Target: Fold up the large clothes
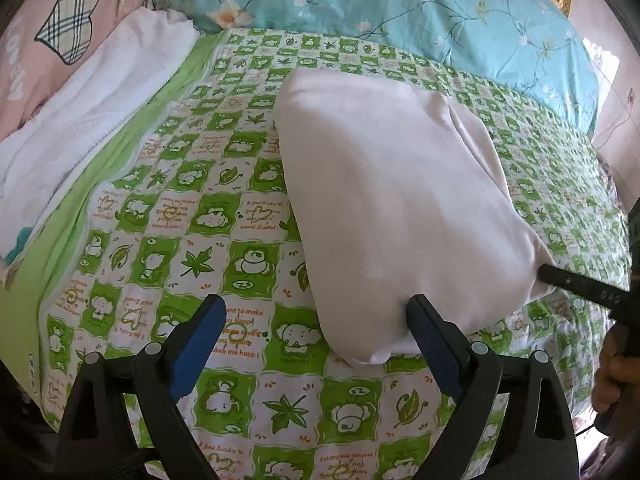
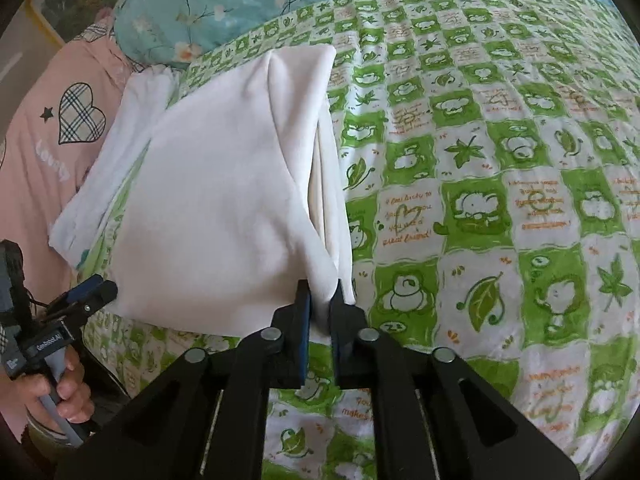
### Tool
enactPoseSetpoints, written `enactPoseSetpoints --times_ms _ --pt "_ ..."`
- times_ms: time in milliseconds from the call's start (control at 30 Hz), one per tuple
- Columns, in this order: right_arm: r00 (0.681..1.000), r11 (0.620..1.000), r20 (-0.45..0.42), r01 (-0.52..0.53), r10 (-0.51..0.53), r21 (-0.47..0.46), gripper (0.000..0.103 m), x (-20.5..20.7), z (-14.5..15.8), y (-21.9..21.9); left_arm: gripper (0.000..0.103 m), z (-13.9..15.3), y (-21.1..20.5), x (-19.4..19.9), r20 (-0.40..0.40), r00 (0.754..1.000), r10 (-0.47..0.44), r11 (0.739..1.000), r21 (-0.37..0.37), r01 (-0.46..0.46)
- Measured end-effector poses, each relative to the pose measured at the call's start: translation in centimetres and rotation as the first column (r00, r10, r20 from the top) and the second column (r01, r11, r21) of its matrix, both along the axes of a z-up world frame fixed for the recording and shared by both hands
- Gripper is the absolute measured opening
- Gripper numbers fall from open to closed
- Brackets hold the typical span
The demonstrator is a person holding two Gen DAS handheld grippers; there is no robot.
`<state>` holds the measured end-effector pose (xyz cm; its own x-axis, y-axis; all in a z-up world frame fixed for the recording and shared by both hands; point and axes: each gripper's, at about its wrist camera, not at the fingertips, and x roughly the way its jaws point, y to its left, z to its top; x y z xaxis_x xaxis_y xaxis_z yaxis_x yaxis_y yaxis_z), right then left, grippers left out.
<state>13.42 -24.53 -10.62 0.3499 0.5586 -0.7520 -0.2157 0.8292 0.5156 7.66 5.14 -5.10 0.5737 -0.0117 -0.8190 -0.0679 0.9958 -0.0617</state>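
Right gripper (image 2: 320, 292): jaws pinched on near corner of folded white garment (image 2: 224, 184). Left gripper (image 1: 316, 320): jaws wide, holding nothing, beside garment's near edge. Green patterned bedspread (image 2: 500, 160) beneath.

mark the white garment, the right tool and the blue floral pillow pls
white garment (image 2: 208, 200): right wrist view, middle of the folded top layer.
right tool (image 2: 320, 300): right wrist view, midway between its fingertips, pinching the garment's near corner.
blue floral pillow (image 1: 360, 4): left wrist view, middle of its cover.
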Motion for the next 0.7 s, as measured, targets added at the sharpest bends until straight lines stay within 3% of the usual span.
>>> enactPoseSetpoints --times_ms 133,200,267,467,700 --pt "0.998 1.0 0.062 0.004 -0.003 -0.024 0.018 -1.5 2.1 -0.8 0.092 0.4 -0.3 -0.7 -0.003 1.0 -0.007 1.0 0.019 0.007" --pt "0.996 1.0 0.089 -0.003 0.006 -0.027 0.025 -2.1 3.1 -1.0 0.092 0.5 -0.4 -1.2 -0.006 1.0 -0.007 1.0 0.028 0.007" --pt "0.994 1.0 0.111 -0.014 0.016 -0.025 0.042 -2.5 3.8 -0.9 0.092 0.5 -0.7 -1.9 -0.011 1.0 -0.011 0.999 0.04 0.012" --pt "0.987 0.994 0.13 -0.091 0.098 -0.057 0.066 -4.5 3.8 0.4 0.092 0.0 -1.5 -3.9 -0.031 0.998 -0.059 0.994 0.093 0.062" --pt "0.978 0.982 0.126 -0.149 0.164 -0.118 0.077 -6.9 3.3 0.3 0.092 -0.5 -2.4 -6.1 -0.093 0.988 -0.12 0.981 0.141 0.133"
